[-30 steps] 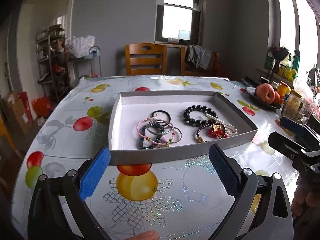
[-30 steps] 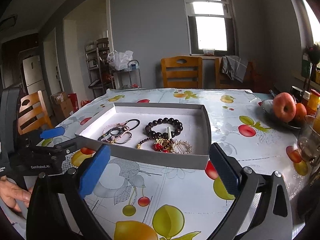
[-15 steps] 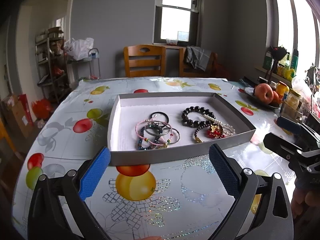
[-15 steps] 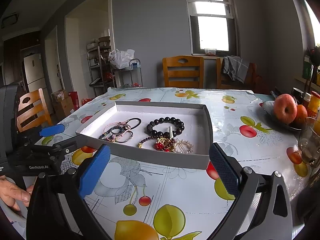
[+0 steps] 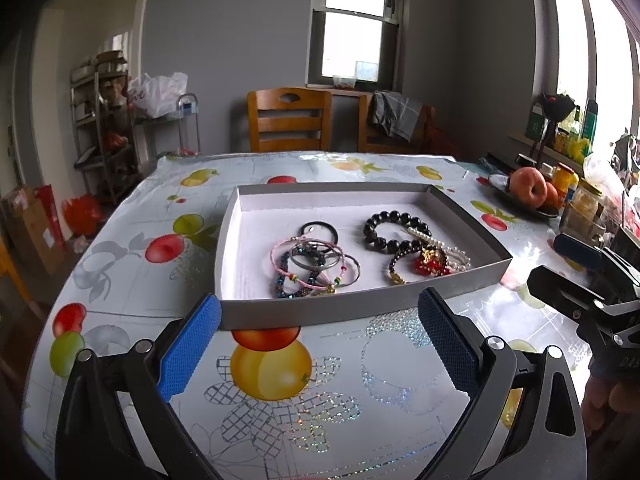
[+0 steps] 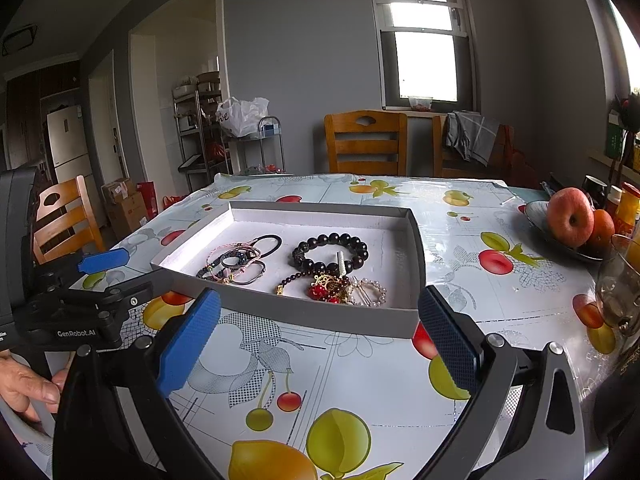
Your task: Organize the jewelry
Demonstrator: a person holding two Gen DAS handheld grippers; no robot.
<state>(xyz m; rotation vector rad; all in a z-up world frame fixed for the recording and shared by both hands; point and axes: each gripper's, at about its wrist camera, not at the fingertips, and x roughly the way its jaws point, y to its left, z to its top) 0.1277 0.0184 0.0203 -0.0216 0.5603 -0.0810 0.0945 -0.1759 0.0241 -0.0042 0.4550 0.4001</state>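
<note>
A shallow grey tray [image 5: 360, 308] [image 6: 320, 316] with a white floor sits mid-table. Inside lie a pile of thin bangles and a black hair tie [image 5: 316, 264] [image 6: 236, 262] on the left, a black bead bracelet [image 5: 394, 230] [image 6: 330, 252], and a red-and-gold charm bracelet tangled with pearls [image 5: 432, 264] [image 6: 336, 286]. My left gripper [image 5: 318, 344] is open and empty, just short of the tray's near wall. My right gripper [image 6: 318, 344] is open and empty, near the tray's right front corner. Each gripper shows in the other's view, the right one [image 5: 580, 276] and the left one [image 6: 108, 276].
The table wears a fruit-print plastic cloth [image 5: 280, 392]. A plate of apples [image 6: 572, 224] [image 5: 532, 196], jars and a glass [image 6: 620, 300] crowd the right edge. Wooden chairs [image 6: 366, 142] stand behind the table, another chair [image 6: 64, 216] on the left.
Both grippers have lifted and tilted slightly, so the tray sits a little lower in both views. The jewelry has not moved and both grippers stay open.
</note>
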